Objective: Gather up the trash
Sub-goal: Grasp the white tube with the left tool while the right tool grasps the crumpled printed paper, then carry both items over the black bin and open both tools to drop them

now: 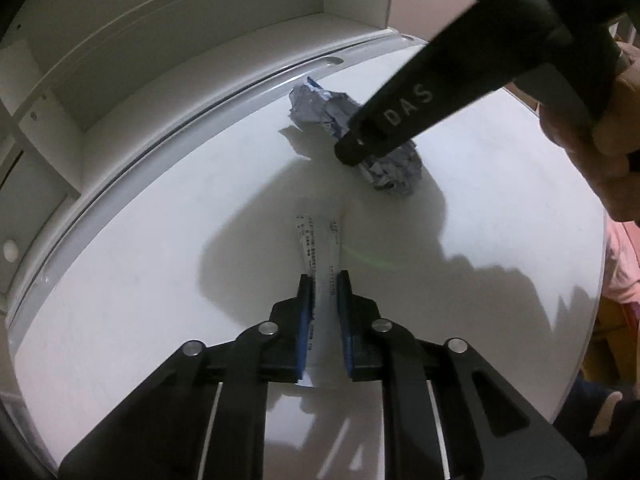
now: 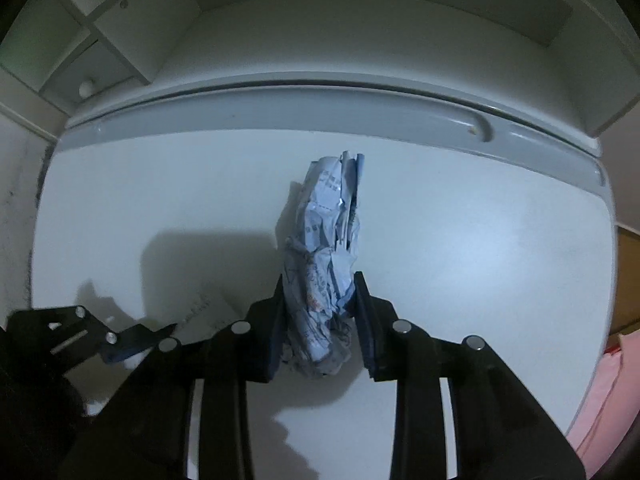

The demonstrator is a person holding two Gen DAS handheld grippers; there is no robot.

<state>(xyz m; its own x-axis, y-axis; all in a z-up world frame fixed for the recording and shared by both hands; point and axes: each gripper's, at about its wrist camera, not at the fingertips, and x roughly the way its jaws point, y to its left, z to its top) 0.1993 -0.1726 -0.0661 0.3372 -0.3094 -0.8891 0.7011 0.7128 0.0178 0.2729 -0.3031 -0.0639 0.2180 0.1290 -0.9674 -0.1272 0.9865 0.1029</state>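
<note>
Fingers of your left gripper sit narrow around a flat printed paper strip, its blue pads pressing both long edges while the strip's far end sticks out ahead over the white table. Your right gripper is closed on a crumpled paper wad, clamped at the wad's near half, with the rest reaching away from you past the fingertips. In the left wrist view, that wad lies farther out and to the right of the strip, with the right gripper's black finger crossing over it and your hand at the right edge. Beyond the wad runs the table's grey far rim, and past it white shelving.
</note>
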